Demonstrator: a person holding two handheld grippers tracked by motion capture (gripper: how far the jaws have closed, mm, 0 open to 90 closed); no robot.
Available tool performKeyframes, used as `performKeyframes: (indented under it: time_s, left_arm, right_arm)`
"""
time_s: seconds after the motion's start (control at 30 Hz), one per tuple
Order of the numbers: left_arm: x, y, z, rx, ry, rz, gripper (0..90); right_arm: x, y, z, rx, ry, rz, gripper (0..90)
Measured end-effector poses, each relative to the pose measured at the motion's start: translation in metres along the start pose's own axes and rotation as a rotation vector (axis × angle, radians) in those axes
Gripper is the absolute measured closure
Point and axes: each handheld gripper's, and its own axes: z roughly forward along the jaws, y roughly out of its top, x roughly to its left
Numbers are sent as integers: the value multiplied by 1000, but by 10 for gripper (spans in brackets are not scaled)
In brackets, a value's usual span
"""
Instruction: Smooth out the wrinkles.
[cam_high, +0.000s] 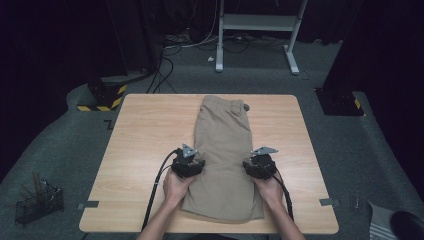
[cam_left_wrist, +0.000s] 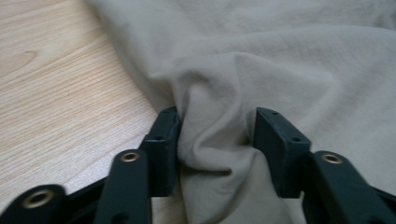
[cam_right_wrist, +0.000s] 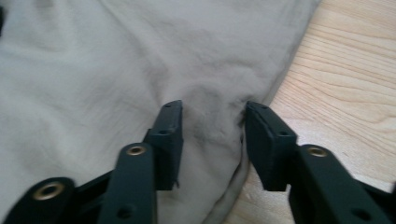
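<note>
- The bench (cam_high: 145, 150) carries tan trousers (cam_high: 222, 150), folded lengthwise down its middle.
- Left hand-held gripper (cam_left_wrist: 215, 133) sits at the trousers' left edge, jaws partly closed and pinching a bunched fold.
- Right hand-held gripper (cam_right_wrist: 212, 128) sits at the right edge, jaws partly closed with cloth gathered between.

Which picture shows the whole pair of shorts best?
The high view: the shorts lie flat on the table, seen from waistband to hem. The left gripper view gives a close look at a bunched fold of them between the jaws; the right gripper view shows their edge between its jaws.
</note>
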Motion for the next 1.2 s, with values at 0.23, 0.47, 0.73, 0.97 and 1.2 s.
performKeyframes:
  time_s: [0.23, 0.47, 0.73, 0.97, 1.2]
  left_arm:
    - [-2, 8, 1, 47, -30, 17, 664]
    - [1, 7, 1, 44, -74, 11, 774]
    - [10, 5, -4, 31, -137, -16, 829]
    - [9, 8, -13, 7, -183, -21, 843]
    - [10, 12, -28, -42, -222, -27, 845]
  right_arm:
    - [2, 1, -1, 8, 40, -20, 766]
    - [-1, -1, 0, -8, 87, -17, 851]
    - [1, -7, -9, -72, 80, -54, 866]
    - [-2, -7, -26, -128, 91, -57, 867]
    - [-2, -9, -39, -185, 92, -78, 866]
